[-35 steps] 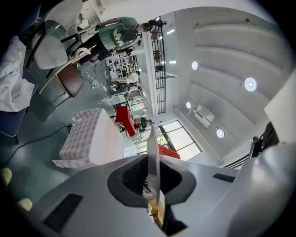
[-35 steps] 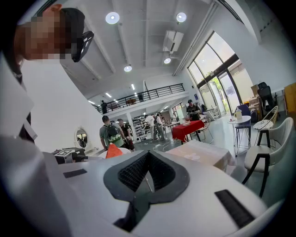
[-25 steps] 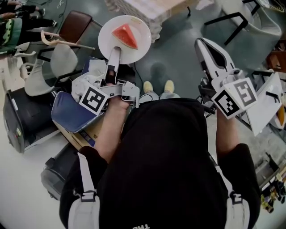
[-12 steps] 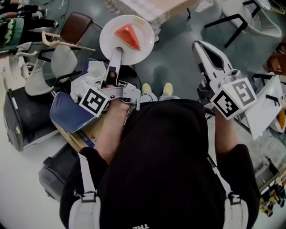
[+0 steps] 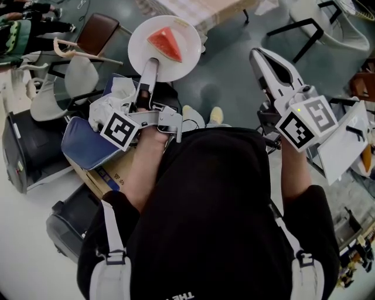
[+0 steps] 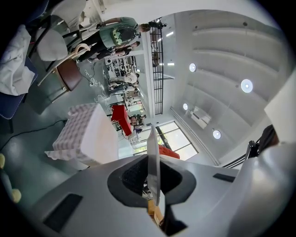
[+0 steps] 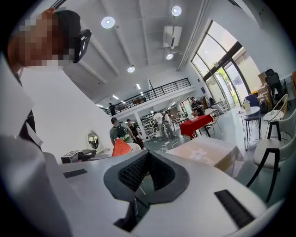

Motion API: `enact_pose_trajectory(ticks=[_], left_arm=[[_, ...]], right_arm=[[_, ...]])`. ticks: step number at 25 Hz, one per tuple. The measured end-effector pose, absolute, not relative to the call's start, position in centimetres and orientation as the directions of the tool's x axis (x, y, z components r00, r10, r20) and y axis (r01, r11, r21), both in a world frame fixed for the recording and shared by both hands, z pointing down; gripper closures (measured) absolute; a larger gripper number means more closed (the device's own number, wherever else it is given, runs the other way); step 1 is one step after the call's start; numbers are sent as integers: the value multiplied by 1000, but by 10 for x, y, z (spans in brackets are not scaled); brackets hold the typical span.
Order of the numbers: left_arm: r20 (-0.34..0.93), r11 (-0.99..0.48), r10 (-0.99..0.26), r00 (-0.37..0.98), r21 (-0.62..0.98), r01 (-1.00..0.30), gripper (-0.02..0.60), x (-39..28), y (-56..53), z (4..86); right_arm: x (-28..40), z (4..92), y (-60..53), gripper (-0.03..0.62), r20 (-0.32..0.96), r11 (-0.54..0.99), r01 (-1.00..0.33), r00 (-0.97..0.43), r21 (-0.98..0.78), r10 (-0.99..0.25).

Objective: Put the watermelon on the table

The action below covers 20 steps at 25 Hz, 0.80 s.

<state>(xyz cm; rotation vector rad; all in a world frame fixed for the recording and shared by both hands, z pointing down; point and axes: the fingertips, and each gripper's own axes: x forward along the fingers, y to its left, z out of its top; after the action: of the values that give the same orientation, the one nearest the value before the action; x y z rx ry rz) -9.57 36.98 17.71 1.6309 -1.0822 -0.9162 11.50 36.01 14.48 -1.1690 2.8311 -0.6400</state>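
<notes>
the left gripper (image 5: 153, 63) is clamping its fingers on the rim of a round white plate (image 5: 184, 55), which is showing edge-on between them in the left gripper view; a red triangular wedge of watermelon (image 5: 164, 43) is lying on that plate, which is hanging over the grey floor (image 5: 234, 70) near the cloth-covered table (image 5: 205, 9); the right gripper (image 5: 258, 58) is keeping its fingers together on nothing, well apart from the plate.

This is a big open hall. Round ceiling lights (image 7: 107, 21), a railed mezzanine (image 7: 152, 95) at twelve o'clock, tall windows (image 7: 217, 69) at two o'clock, scattered chairs (image 7: 270, 152).
</notes>
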Motion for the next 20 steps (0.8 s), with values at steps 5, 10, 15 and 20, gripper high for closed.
enact_pose_trajectory(ticks=[5, 10, 15, 20], left_arm=[[-81, -166, -941, 329, 957, -236, 551, -94, 373, 176], [-81, -164, -943, 324, 957, -238, 551, -96, 373, 176], [-80, -159, -943, 322, 961, -225, 551, -96, 373, 179], [-81, -162, -943, 323, 960, -230, 551, -96, 372, 179]], right_arm=[[114, 144, 359, 580, 135, 647, -664, -730, -376, -670], [113, 144, 358, 580, 134, 648, -661, -732, -378, -669], [114, 146, 358, 580, 143, 644, -668, -727, -373, -672], [112, 146, 357, 580, 146, 646, -665, -730, -376, -667]])
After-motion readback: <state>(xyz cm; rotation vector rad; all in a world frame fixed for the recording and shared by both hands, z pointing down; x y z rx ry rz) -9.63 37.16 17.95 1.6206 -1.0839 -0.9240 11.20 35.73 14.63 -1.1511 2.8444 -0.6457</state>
